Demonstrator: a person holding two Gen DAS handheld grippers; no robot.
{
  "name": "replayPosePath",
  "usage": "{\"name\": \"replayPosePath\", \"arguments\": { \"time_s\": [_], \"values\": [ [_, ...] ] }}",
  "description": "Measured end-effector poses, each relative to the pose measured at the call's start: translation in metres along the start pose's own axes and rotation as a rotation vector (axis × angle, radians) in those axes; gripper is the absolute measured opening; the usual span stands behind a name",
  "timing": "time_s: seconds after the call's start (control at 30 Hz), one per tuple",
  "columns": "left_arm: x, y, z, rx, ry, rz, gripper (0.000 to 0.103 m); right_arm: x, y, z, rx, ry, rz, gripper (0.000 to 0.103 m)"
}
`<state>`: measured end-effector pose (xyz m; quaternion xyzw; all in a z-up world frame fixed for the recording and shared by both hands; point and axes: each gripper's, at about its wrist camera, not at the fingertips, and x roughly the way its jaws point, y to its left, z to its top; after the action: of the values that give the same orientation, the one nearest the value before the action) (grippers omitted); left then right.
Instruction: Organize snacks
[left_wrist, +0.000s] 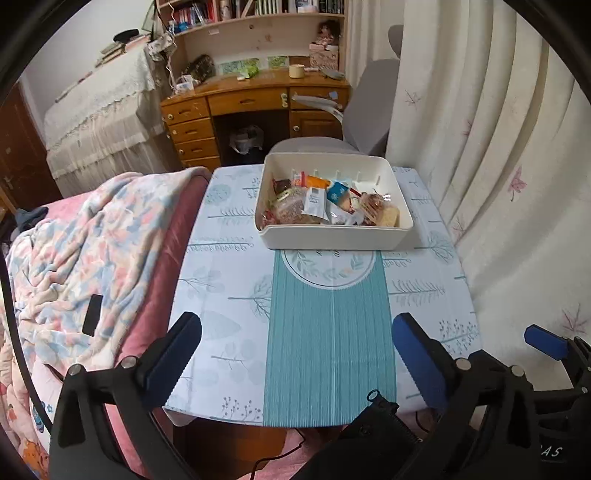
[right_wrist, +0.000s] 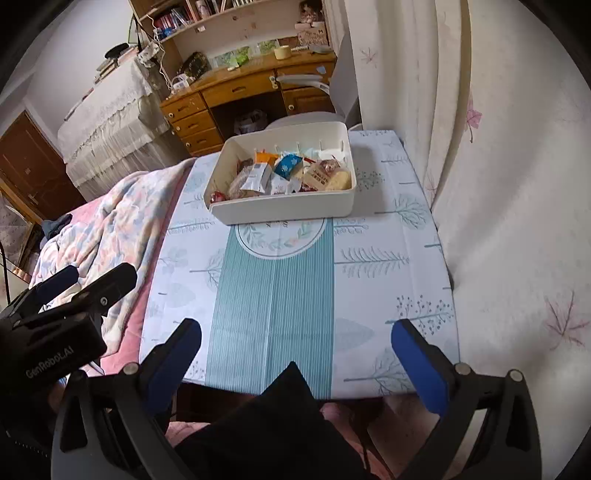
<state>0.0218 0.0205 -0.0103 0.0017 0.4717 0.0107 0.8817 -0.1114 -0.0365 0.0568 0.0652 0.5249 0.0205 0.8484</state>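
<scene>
A cream plastic bin (left_wrist: 332, 238) (right_wrist: 280, 212) stands at the far end of the small table, filled with several wrapped snacks (left_wrist: 317, 201) (right_wrist: 284, 171). My left gripper (left_wrist: 295, 328) hangs open over the near half of the table with nothing between its blue pads. My right gripper (right_wrist: 295, 328) is also open and empty, well short of the bin. In the left wrist view a finger of the right gripper (left_wrist: 546, 343) shows at the right edge. In the right wrist view the left gripper (right_wrist: 74, 288) appears at the left edge.
The table carries a tree-print cloth with a teal stripe (left_wrist: 328, 332). A bed with a floral blanket (left_wrist: 74, 258) lies along the left. Curtains (left_wrist: 498, 147) hang close on the right. A wooden desk (left_wrist: 251, 103) and grey chair (left_wrist: 369, 110) stand behind the table.
</scene>
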Motion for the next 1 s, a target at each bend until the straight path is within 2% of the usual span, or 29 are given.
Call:
{"name": "replayPosePath", "arguments": {
  "time_s": [0.2,0.63,1.0],
  "values": [
    [0.001,-0.005,0.004,0.005,-0.024,0.031,0.102,-0.007,0.000,0.004,-0.014,-0.072,0.023,0.103],
    [0.003,-0.014,0.014,0.005,-0.063,0.003,0.102,-0.006,-0.007,0.016,-0.012,-0.095,0.028,0.103],
    [0.005,-0.016,0.017,0.002,-0.059,-0.004,0.102,-0.005,-0.009,0.017,-0.012,-0.094,0.028,0.103]
  ]
}}
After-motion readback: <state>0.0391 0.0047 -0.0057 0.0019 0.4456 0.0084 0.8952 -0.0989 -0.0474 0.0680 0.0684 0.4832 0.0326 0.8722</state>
